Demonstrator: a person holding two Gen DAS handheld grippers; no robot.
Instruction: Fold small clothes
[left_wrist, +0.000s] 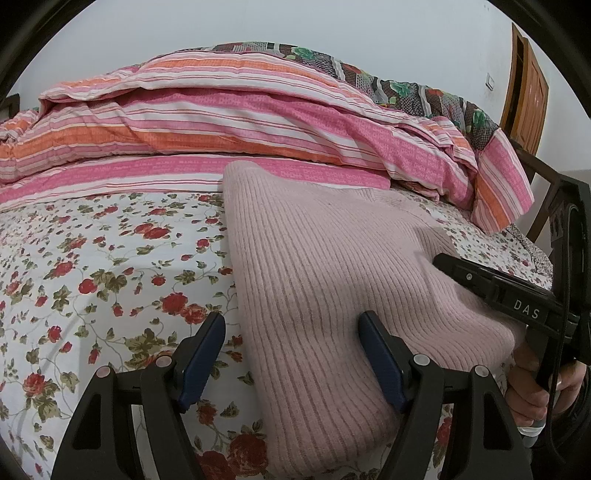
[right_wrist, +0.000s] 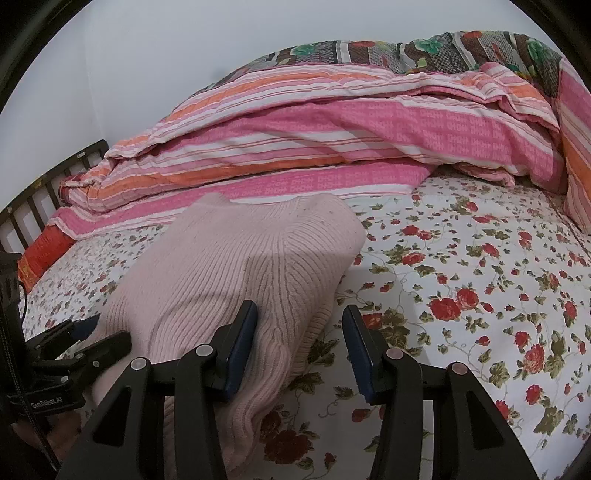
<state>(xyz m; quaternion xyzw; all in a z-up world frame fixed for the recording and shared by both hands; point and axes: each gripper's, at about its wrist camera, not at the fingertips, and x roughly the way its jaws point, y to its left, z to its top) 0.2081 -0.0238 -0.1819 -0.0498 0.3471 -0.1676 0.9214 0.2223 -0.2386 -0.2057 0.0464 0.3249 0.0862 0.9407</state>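
A pale pink ribbed sweater lies folded in a long bundle on the flowered bed sheet. My left gripper is open astride its left edge: one blue-padded finger rests on the knit, the other stands over the sheet. In the right wrist view the sweater runs away from me. My right gripper is open across its right hem, with the left finger on the cloth and the right finger above the sheet. Each gripper shows in the other's view, the right gripper and the left gripper.
A pink and orange striped duvet is heaped along the back of the bed, with a dark flowered quilt behind it. A dark bed rail stands at the left. A wooden door is at the far right. A hand holds the right tool.
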